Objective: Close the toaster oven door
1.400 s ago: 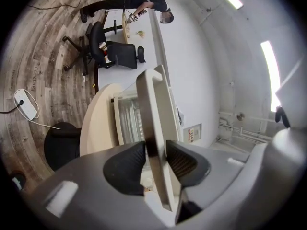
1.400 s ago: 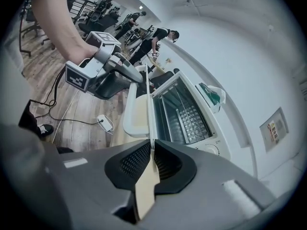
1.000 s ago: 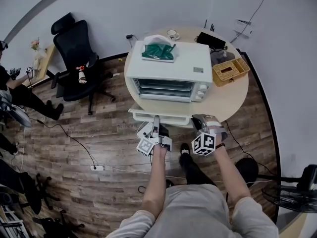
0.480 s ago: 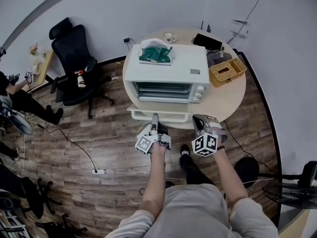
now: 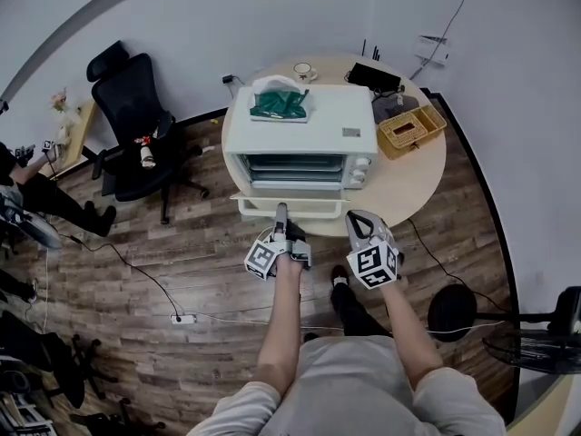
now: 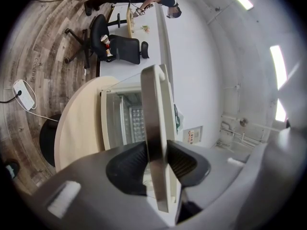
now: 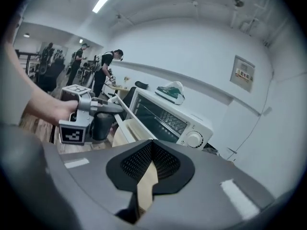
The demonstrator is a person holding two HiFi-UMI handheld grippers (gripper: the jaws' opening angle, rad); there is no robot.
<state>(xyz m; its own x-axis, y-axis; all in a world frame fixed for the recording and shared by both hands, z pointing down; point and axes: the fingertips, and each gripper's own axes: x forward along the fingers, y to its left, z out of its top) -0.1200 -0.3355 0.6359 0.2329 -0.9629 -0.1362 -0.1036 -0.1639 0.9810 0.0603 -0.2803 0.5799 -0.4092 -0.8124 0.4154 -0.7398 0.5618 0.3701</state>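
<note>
Carefully now: beware a slipped handle

Found open in front of the toaster oven (image 5: 304,134): its door (image 5: 292,205), folded down and lying about level out from the oven's mouth, past the rim of the tabletop (image 5: 413,175). Pinched at the door's edge farthest from the oven by the left hand-held gripper (image 5: 281,214), pads clamped on the flat metal handle bar (image 6: 152,138), nothing else between them. Just off the oven's front right corner, beside the door's right end and apparently not touching it: the right hand-held gripper (image 5: 356,221), squeezed fully together on nothing.

Probably the weakest link: that narrow pinch on a smooth bar. Likely to slide off if lifted straight up rather than rolled along the door's arc about the hinge at the oven's foot; then a door falling back open with a bang. Equally possible, by pushing toward the oven too hard or too early: shoving the oven back across the tabletop, or jolting the green-and-white bundle (image 5: 280,103) on the oven's roof. Worth keeping the idle right hand-held gripper out of the gap between door and oven mouth, to avoid a jam. Best released only once shut flush against the oven's front.
</note>
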